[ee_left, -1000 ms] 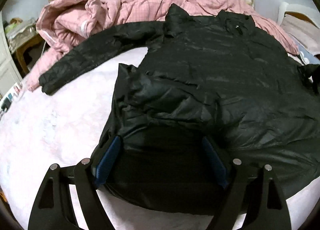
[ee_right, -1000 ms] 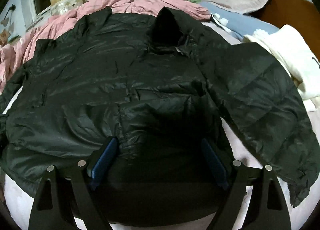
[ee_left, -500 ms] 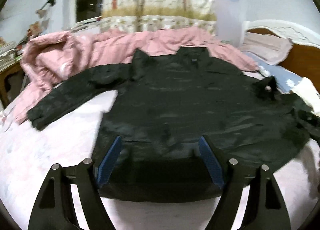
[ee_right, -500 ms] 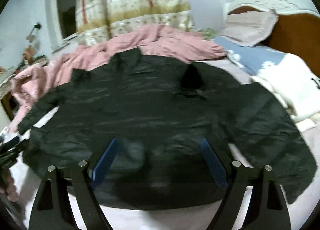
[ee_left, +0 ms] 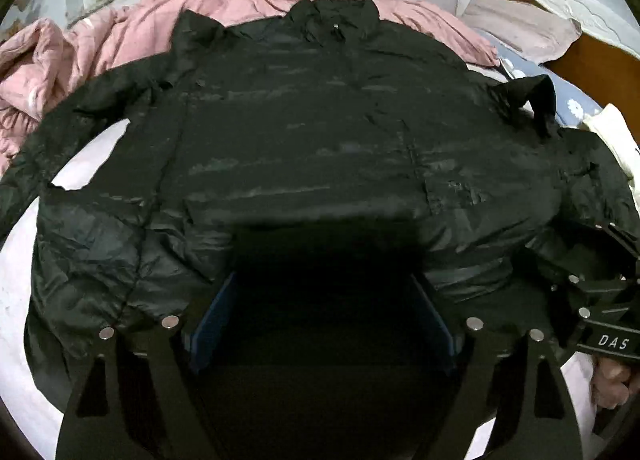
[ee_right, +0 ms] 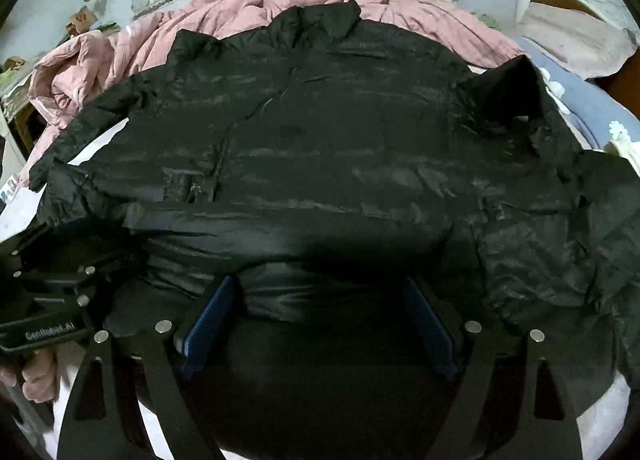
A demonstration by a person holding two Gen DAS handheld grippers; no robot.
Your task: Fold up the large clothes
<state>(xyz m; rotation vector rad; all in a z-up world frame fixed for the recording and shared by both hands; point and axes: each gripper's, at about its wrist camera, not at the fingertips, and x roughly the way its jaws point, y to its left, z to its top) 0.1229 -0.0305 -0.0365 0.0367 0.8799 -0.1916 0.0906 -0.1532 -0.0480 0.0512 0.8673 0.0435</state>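
Dim indoor light is falling from above, glinting off the black jacket (ee_left: 304, 147). Fisheye distortion is bending the edges. Deep shadow is pooling near the lenses.

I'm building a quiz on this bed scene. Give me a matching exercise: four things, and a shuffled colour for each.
Things:
1. jacket
2. quilt
3. gripper pads
4. headboard

Colours:
A. pink
B. brown wood
C. black
D. blue

Pairs: 1-C, 2-A, 3-D, 4-B
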